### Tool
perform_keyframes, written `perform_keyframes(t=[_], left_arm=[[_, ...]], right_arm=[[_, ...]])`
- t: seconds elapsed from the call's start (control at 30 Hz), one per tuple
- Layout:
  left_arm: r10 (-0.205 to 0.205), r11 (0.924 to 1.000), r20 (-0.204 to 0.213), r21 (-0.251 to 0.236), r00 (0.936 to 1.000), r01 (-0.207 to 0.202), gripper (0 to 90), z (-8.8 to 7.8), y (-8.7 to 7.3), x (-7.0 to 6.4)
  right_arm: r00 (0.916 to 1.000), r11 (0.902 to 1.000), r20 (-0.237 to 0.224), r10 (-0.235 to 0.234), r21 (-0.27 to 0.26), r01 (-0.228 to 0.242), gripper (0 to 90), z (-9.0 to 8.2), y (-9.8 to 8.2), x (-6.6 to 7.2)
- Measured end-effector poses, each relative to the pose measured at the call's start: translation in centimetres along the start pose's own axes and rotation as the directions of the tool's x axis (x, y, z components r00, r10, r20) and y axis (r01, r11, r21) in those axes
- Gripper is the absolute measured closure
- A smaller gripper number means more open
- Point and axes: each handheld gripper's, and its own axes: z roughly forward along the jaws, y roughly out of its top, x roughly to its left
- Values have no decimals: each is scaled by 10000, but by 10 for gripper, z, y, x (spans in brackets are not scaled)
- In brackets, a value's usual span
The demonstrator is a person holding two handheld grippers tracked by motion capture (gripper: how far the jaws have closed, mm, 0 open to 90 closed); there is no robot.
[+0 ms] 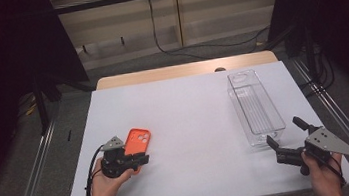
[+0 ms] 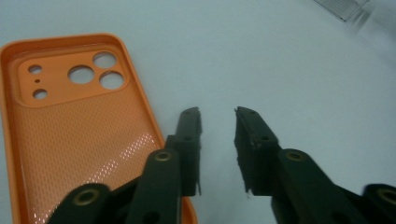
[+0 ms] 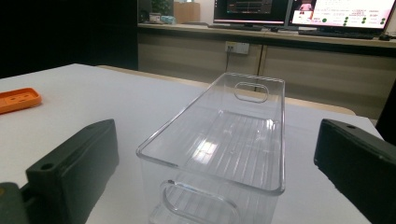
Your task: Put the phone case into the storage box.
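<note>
A: What sits between the right gripper jaws?
B: A clear plastic bin, untouched, jaws wide on either side.
A: Anything else?
B: An orange phone case far left on the white table.

No text, label, brand, number or sign can be read in any of the views. The orange phone case bears no lettering or logo on the side that shows. The clear bin carries no label. The two monitors at the back of the right gripper view show coloured panels and rows of what may be writing, but they are too small and blurred to make out. The wall socket below them has no legible marking. The grey plate on the right gripper is plain, with holes and no print.
</note>
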Motion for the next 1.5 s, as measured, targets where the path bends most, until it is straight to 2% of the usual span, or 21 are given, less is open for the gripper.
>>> perform_keyframes(t=[0.13,0.2,0.3,0.33,0.43,0.5,0.57,0.63,0.7,0.73,0.83,0.93,1.07,1.3,1.4,1.5], left_arm=[[262,9996,21,-84,9997,-262,595,0,1,-4],[304,9995,-174,-105,9994,-306,530,0,1,-4],[219,9994,-341,-272,9992,-228,436,-2,1,-3],[158,9994,-488,-305,9987,-173,380,-3,2,-2],[18,9988,-568,-478,9984,-45,271,-7,3,-1],[159,9978,-853,-634,9962,-213,185,-10,2,0],[110,9967,-1014,-785,9948,-190,116,-13,2,1],[148,9968,-937,-774,9955,-221,45,-18,2,4],[19,9962,-783,-872,9969,-87,61,-22,2,7],[82,9954,-800,-945,9968,-157,50,-24,2,8],[-114,9939,-734,-1101,9972,33,36,-29,2,12],[-112,9966,-1084,-820,9940,23,41,-32,1,15],[-374,9978,-1221,-586,9918,304,47,-35,0,23],[-432,9989,-1712,-252,9843,395,59,-34,4,37],[-467,9989,-1782,-136,9829,450,68,-31,8,41],[-517,9983,-1604,166,9857,551,68,-26,9,43]], right_arm=[[10000,10000,-20,-3,-7,3,0,0,0,0],[10000,10000,-12,1,2,-1,0,0,0,0],[10000,10000,-3,-14,18,14,0,0,0,0],[10000,10000,-4,-6,21,6,0,0,0,0],[10000,10000,-20,-11,15,11,0,0,0,0],[10000,10000,-38,-3,-8,3,0,0,0,0],[10000,10000,-32,-2,-34,2,0,0,0,0],[10000,10000,-46,9,-11,-9,0,0,0,0],[10000,10000,-49,0,-22,0,0,0,0,0],[10000,10000,-50,1,-16,-1,0,0,0,0],[10000,10000,-29,-7,4,7,0,0,0,0],[10000,10000,-36,-8,8,8,0,0,0,0],[10000,10000,-46,12,-9,-12,0,0,0,0],[10000,10000,-39,10,-10,-10,0,0,0,0],[10000,10000,-24,-4,10,4,0,0,0,0],[10000,10000,-22,44,20,-43,0,0,0,0]])
